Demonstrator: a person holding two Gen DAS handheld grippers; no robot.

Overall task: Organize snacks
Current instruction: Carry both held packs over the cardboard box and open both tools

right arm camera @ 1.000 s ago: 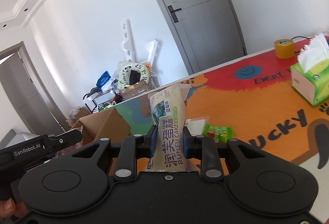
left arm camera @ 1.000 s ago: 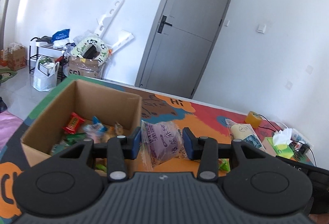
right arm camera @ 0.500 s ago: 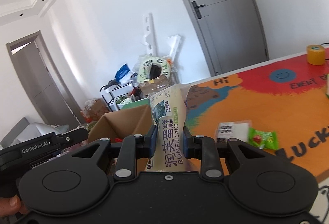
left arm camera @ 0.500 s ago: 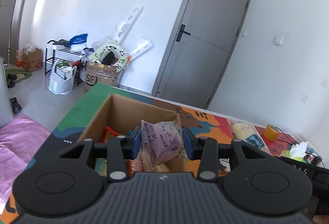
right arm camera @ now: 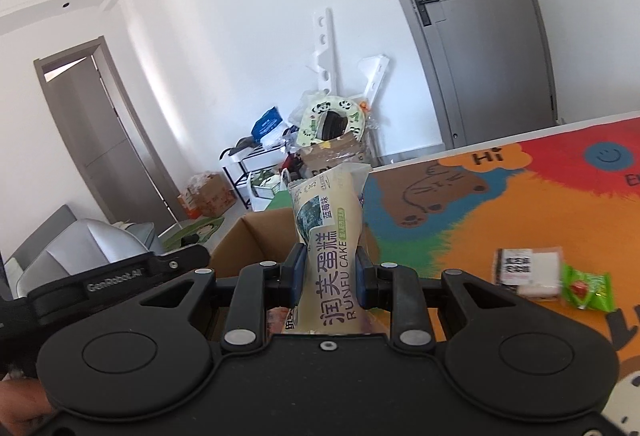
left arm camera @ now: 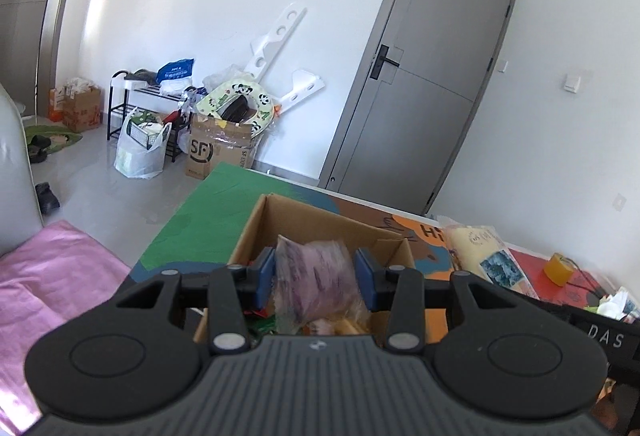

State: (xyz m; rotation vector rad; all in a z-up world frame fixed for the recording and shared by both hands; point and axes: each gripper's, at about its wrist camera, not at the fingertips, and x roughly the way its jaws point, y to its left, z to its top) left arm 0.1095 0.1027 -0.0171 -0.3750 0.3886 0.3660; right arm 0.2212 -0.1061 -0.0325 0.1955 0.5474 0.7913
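Note:
My left gripper (left arm camera: 315,281) is shut on a purple snack bag (left arm camera: 316,282) and holds it over the open cardboard box (left arm camera: 304,214), which has several snacks inside. My right gripper (right arm camera: 327,276) is shut on a cream Runfu Cake packet (right arm camera: 328,236) held upright, just right of the box (right arm camera: 250,248). The cake packet also shows at the right of the left wrist view (left arm camera: 486,256). The left gripper's body (right arm camera: 120,276) shows at the left of the right wrist view.
A white snack packet (right arm camera: 528,270) and a green snack packet (right arm camera: 586,286) lie on the colourful table mat (right arm camera: 460,220). A yellow tape roll (left arm camera: 558,268) and a tissue box (left arm camera: 618,306) sit at the far right. Clutter stands by the wall beyond the table.
Both grippers have moved left toward the box with their packets. The purple bag now hangs over the box opening, and the cake packet has come up beside the box.

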